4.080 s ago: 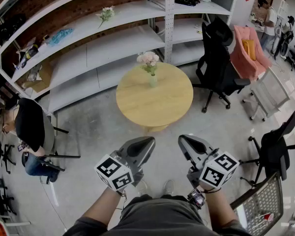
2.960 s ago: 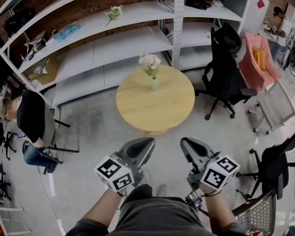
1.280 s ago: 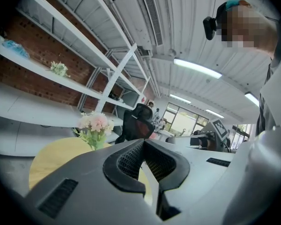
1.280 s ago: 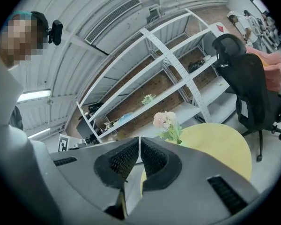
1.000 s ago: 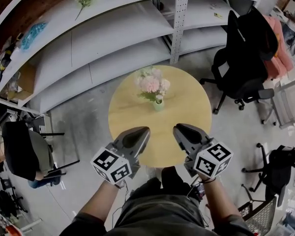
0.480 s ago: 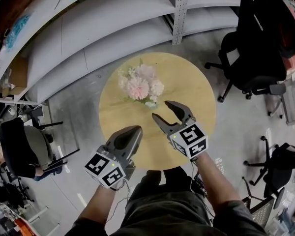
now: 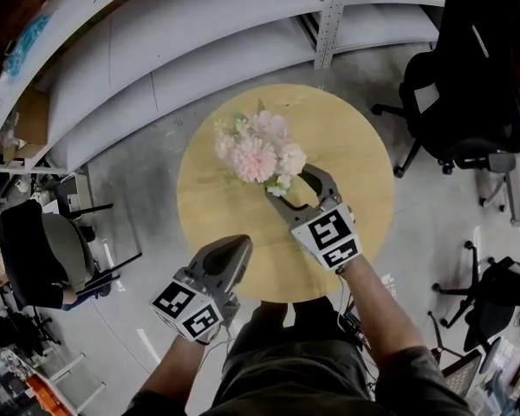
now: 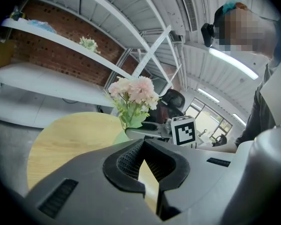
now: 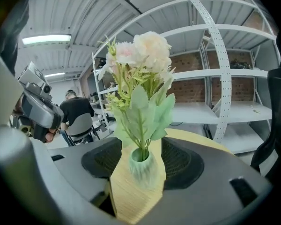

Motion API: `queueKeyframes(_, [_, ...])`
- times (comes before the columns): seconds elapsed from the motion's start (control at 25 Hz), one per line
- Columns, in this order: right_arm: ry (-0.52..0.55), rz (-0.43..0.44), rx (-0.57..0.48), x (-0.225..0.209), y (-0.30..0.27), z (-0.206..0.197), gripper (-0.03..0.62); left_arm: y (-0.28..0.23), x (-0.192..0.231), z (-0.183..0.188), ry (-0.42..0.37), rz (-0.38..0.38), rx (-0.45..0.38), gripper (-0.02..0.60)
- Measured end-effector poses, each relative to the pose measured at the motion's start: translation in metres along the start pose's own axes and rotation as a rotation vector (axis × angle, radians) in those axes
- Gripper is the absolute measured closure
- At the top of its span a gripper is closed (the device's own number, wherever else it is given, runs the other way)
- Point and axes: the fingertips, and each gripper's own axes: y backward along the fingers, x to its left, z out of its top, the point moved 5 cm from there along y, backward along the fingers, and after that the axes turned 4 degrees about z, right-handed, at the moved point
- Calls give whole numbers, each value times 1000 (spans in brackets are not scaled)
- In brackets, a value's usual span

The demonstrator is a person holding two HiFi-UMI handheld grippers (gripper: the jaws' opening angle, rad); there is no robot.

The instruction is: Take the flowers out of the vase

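Step in hand: approach to the bouquet; extraction not yet begun.

Flowers: pink and cream, stems seated in a small ribbed green vase, upright, centre of head view, on a round wooden table.

Right gripper: just right of and below the blooms in head view. Jaws opening, spread wide to either side of the vase body, low in the right gripper view. Pads apparently clear of it, nothing gripped.

Left gripper: lower left of centre in head view, over the near table edge, well apart from the vase. Jaws nearly together, only a thin wedge of gap, empty.

Next move, by judgement: either bracing the vase with the right jaws and bringing the left up to the stems above the rim, or raising the right to stem level. Then closing gently and lifting straight up, so as not to tip the vase.
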Motion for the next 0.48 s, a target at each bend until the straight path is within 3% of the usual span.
queueKeyframes(0.4, [73,-17,6,-4,-15,4,376,4,5,-10,30,2,8,572])
queueKeyframes(0.48, [77,-34,-6,-4,-15,5,405,5,6,-10,33,3,8,572])
